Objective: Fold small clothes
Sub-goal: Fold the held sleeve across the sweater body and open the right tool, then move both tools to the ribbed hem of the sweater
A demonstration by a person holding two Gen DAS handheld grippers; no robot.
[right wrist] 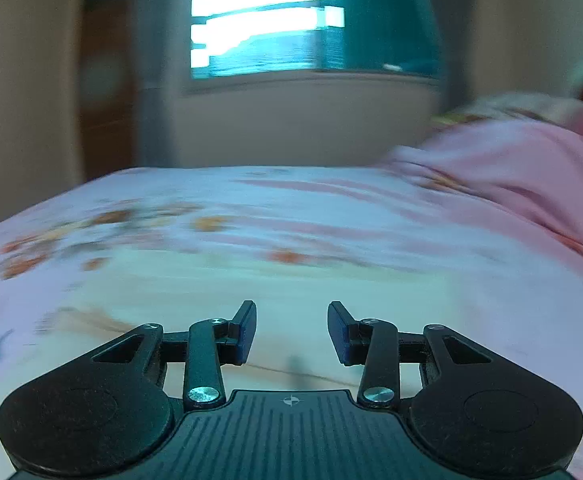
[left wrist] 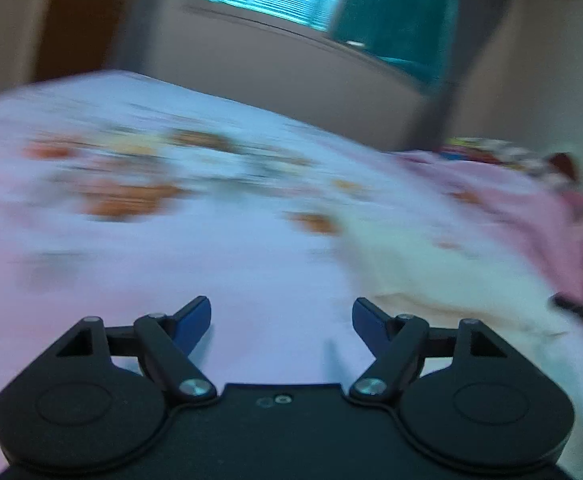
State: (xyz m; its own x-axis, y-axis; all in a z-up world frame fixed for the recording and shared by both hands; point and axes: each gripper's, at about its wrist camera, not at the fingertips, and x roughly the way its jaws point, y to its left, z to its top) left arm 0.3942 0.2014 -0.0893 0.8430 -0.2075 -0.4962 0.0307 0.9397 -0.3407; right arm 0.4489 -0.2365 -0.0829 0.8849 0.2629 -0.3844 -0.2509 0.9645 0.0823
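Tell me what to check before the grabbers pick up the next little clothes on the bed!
1. Left gripper empty and open: ok, nothing between its blue pads.
2. Right gripper empty and open: ok, the gap shows only cloth below.
3. Cream garment in view: ok, it lies to the right of the left gripper.
4. Cream garment lying flat: cannot tell, the pictures are blurred.
5. Pink pile out of the way: ok, it sits far right on the bed sheet.
6. Which edge to grab: cannot tell, no hem is sharp enough.
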